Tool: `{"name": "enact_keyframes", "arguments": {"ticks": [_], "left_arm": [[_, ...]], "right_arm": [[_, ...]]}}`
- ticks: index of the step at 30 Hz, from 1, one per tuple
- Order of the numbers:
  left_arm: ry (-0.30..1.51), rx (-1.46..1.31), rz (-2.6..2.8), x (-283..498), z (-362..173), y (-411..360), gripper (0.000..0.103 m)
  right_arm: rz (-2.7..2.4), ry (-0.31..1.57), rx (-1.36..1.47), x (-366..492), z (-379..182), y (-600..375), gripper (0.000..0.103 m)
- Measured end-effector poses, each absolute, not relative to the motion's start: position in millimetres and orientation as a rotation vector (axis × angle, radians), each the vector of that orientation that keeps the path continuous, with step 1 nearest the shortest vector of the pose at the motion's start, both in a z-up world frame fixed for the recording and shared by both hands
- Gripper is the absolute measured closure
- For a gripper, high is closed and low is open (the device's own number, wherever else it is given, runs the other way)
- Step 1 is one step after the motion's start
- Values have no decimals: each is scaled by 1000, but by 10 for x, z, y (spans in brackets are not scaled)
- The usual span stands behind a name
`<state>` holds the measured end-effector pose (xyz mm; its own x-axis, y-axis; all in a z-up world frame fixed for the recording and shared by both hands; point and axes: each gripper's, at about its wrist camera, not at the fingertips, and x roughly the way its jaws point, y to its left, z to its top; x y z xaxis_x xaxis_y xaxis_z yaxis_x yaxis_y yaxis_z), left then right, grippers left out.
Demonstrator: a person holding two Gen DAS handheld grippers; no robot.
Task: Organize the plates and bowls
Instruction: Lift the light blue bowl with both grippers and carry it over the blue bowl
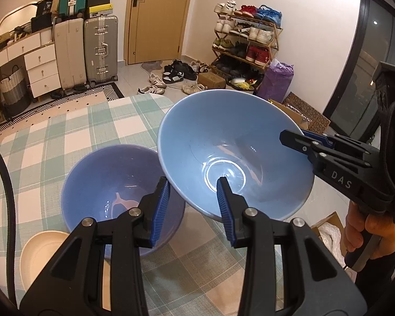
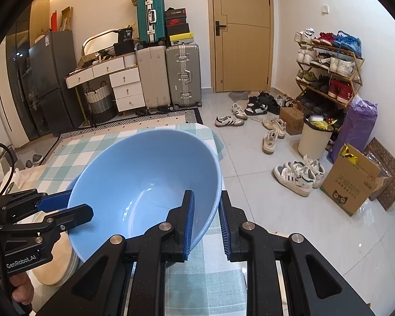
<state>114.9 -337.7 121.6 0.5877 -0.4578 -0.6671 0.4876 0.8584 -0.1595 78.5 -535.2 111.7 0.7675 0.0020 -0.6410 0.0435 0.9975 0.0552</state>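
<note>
Both claws were clamped on the rim of the wide light-blue ceramic bowl (image 1: 234, 155): the left gripper (image 1: 193, 208) on its near edge, the right gripper (image 2: 206, 223) opposite, holding it tilted above the green-checked tablecloth (image 1: 65, 131). The deeper periwinkle bowl (image 1: 113, 181) and cream plate (image 1: 39, 252) sat on the cloth unstacked, so most sorting seemingly remained.

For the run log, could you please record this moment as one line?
light blue bowl lifted | left tongs and right tongs clamp opposite rim sides | purple-blue bowl on table

Both devices are matte black plastic with ribbed blue pads and silver round screws. The right gripper (image 1: 306, 138) bears "DAS"; the left gripper (image 2: 65, 205) reads "GenRobot.AI" beside a black cable (image 2: 2, 237).
</note>
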Motion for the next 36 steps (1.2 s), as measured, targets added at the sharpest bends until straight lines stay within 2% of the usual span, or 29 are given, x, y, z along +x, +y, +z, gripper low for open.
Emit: {"name": "enact_keyframes", "arguments": {"ticks": [20,36], "left_arm": [[691,4,-462,1029,1507,-2950,70],[708,-34,-353,1209,1365,-2430,70]], "right_arm": [[22,656,83,908,1328,-4960,84],[114,686,49,1200,1185,-4533,83]]}}
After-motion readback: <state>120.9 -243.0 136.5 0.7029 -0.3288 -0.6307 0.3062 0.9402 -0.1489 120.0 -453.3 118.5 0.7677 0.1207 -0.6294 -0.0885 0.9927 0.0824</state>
